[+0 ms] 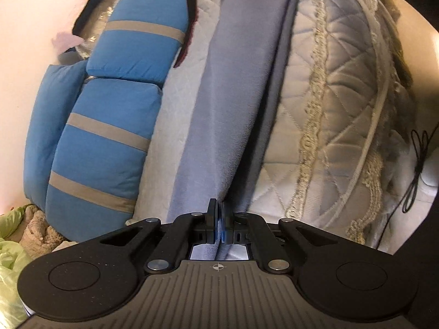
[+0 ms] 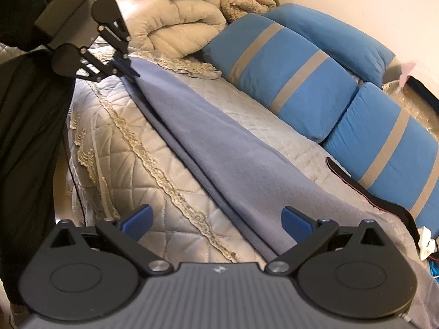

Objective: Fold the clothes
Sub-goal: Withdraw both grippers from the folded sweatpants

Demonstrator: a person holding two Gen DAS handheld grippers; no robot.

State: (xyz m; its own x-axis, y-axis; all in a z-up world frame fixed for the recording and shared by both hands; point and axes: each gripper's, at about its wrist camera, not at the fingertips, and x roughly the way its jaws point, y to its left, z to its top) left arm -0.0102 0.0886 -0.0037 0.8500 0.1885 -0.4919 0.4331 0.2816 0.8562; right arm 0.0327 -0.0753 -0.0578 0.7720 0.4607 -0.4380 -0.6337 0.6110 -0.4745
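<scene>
Fingers (image 1: 210,219) pinch the blue garment's (image 1: 233,96) near edge.

Light: warm, moderate indoor | Glare: pale wall (image 1: 33,54) washed out at 9 o'clock in left view, at 2 o'clock in right | Shadows: soft, in fabric folds | Blur: slight smear toward rims | Distortion: strong fisheye bending, dark corners

A bedroom at home: a bed with a quilted cover (image 2: 115,148), blue pillows (image 2: 288,71) and a rolled-up blanket (image 2: 170,27).
</scene>
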